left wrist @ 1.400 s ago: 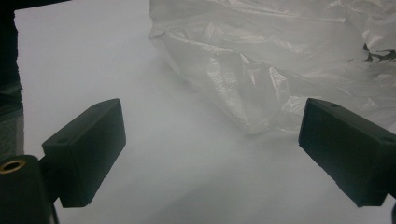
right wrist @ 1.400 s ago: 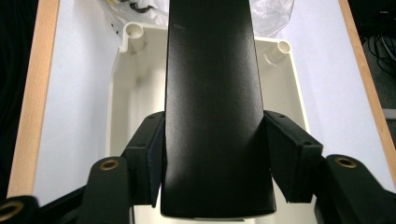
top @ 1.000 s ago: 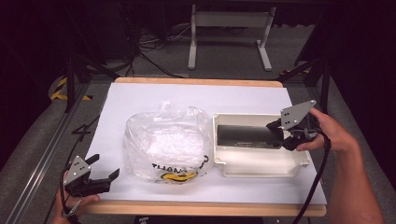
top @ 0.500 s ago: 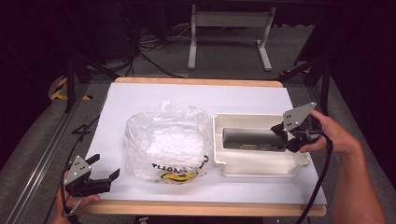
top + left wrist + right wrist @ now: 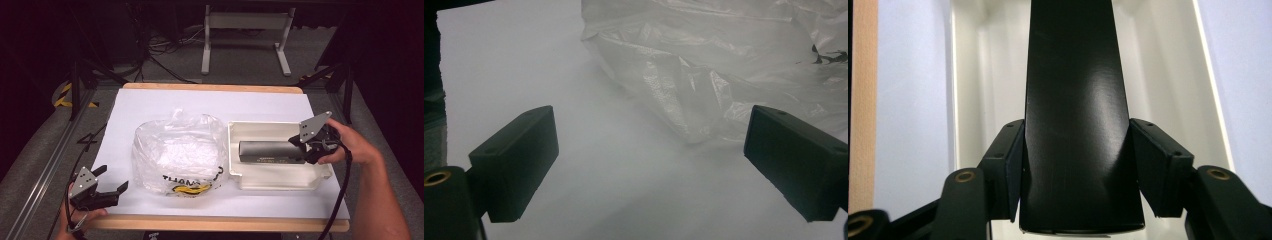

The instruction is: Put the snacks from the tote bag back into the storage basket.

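Note:
A long black box [image 5: 270, 151] lies lengthwise inside a white tray [image 5: 280, 180] at the right of the table. My right gripper [image 5: 303, 149] is shut on the box's right end; in the right gripper view both pads press the sides of the black box [image 5: 1075, 125], with the tray's walls [image 5: 968, 90] on either side. A crumpled clear plastic bag [image 5: 177, 152] with black and yellow print lies in the middle. My left gripper [image 5: 112, 190] rests open at the front left corner, its jaws wide apart and facing the bag [image 5: 724, 65] with nothing between them.
White paper [image 5: 150, 105] covers the wooden tabletop, whose bare front edge [image 5: 220, 223] runs along the bottom. A grey stand [image 5: 245, 30] and cables are on the floor beyond the table. The right gripper's cable [image 5: 340, 200] trails down along the forearm.
The right gripper and the black box have shifted slightly rightward and toward the front within the tray. The left gripper has stayed put.

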The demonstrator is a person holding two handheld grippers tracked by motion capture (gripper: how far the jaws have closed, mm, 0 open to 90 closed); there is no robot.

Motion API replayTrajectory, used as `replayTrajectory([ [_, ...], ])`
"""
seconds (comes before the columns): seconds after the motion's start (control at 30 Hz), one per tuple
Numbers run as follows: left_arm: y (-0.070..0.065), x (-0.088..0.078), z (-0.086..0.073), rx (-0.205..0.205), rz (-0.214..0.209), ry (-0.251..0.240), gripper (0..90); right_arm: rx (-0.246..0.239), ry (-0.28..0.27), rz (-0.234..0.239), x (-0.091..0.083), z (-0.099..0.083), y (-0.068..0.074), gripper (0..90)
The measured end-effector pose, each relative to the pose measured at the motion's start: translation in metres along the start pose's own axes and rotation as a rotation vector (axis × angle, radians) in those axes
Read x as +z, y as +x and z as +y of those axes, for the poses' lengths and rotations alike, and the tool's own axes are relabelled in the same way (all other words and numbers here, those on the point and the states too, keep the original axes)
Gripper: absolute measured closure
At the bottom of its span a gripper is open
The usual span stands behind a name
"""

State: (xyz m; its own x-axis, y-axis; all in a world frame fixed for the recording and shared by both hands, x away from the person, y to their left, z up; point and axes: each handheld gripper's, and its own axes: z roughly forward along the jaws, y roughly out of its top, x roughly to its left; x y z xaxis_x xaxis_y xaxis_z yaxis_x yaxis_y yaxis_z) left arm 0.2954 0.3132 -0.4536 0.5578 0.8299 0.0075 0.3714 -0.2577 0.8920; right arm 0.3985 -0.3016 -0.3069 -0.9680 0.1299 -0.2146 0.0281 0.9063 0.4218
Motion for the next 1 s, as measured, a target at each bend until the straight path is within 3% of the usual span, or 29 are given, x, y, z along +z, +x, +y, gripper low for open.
replayTrajectory([
  [0.4, 0.0, 0.001, 0.0, -0.003, -0.005, 0.005, 8.2, 0.0, 0.059, 0.026, 0.017, -0.002, -0.005, 43.1],
  [0.73, 0.001, 0.001, -0.001, -0.003, -0.002, 0.008, 8.2, -0.003, 0.042, 0.061, 0.027, -0.005, -0.01, 42.9],
  [1.0, 0.001, 0.002, -0.001, -0.003, -0.002, 0.01, 8.1, 0.012, 0.09, 0.074, 0.034, -0.01, -0.01, 42.8],
])
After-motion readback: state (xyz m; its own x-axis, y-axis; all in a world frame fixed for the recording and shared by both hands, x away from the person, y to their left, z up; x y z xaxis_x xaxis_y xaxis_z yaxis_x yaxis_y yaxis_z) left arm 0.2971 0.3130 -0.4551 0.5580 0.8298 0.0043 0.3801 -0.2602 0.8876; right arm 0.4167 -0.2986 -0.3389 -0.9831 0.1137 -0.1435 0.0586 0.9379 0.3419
